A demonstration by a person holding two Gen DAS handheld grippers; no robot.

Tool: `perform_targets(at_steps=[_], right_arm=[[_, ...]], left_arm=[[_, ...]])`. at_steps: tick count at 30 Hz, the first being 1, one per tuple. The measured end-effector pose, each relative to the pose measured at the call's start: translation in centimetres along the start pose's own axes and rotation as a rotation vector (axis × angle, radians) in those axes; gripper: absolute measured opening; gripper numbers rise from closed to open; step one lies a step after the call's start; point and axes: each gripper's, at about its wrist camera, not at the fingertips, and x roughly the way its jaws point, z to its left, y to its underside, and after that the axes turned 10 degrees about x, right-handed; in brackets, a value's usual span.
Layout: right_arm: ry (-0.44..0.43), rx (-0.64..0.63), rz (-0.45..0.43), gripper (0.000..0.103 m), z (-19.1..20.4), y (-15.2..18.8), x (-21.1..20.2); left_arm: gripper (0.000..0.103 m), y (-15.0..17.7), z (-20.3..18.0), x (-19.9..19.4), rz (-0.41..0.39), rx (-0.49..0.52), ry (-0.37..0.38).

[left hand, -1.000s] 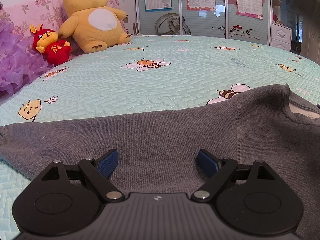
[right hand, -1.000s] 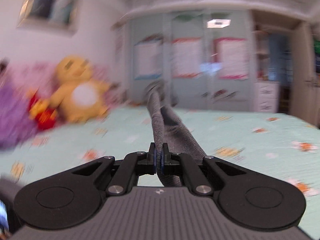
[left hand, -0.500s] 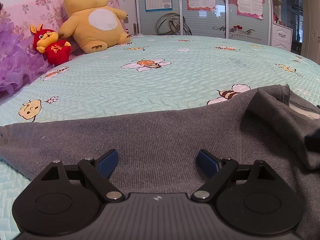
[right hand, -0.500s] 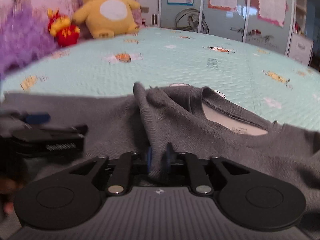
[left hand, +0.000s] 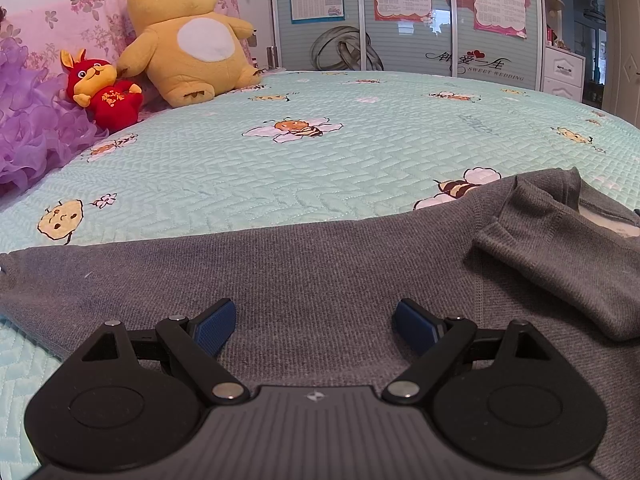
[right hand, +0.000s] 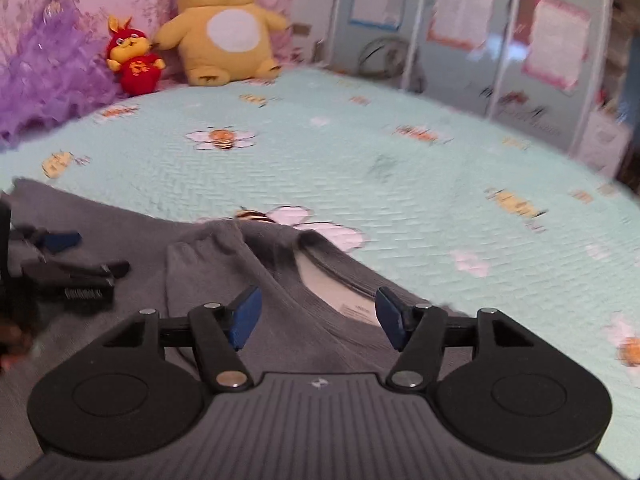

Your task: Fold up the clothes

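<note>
A grey sweater (left hand: 320, 272) lies flat on the bed, body spread wide in the left wrist view. One sleeve (left hand: 560, 256) is folded over the body near the collar; in the right wrist view that sleeve (right hand: 208, 272) lies left of the neckline (right hand: 340, 280) with its white label. My left gripper (left hand: 314, 324) hovers open just over the sweater's body, nothing between its blue pads. My right gripper (right hand: 314, 316) is opening above the collar area, the cloth lying loose below the pads, none pinched. The left gripper (right hand: 68, 264) shows at the left edge of the right wrist view.
The mint quilted bedspread (left hand: 320, 160) with bee prints stretches beyond the sweater. A big yellow plush (left hand: 188, 36), a red plush (left hand: 106, 92) and purple frills (left hand: 28, 128) sit by the pink headboard. Wardrobe doors (left hand: 440, 20) stand behind the bed.
My right gripper brought the sleeve down from the air onto the sweater's body, then opened and let it go. The left gripper stayed still and open.
</note>
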Motion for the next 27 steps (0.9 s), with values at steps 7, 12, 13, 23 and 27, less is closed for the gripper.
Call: perform_targets(at_steps=[7, 12, 13, 23, 27], right_arm=[[-0.061, -0.141, 0.173, 0.062, 2.9, -1.0, 8.3], [-0.071, -0.202, 0.168, 0.004, 3.6, -0.3, 7.4], [-0.055, -0.215, 0.133, 0.003, 3.7, -0.2, 6.3], [0.452, 0.594, -0.556, 0.003, -14.6, 0.1, -17.7], [0.705, 0.982, -0.653, 0.003, -23.4, 7.3, -25.2]], left_arm=[[0.092, 0.0, 0.1, 0.1, 0.001, -0.004, 0.004], [0.092, -0.1, 0.1, 0.1, 0.002, -0.006, 0.006], [0.092, -0.1, 0.1, 0.1, 0.002, -0.006, 0.006], [0.092, -0.1, 0.0, 0.1, 0.0, -0.003, 0.003], [0.092, 0.0, 0.0, 0.1, -0.002, 0.0, -0.001]])
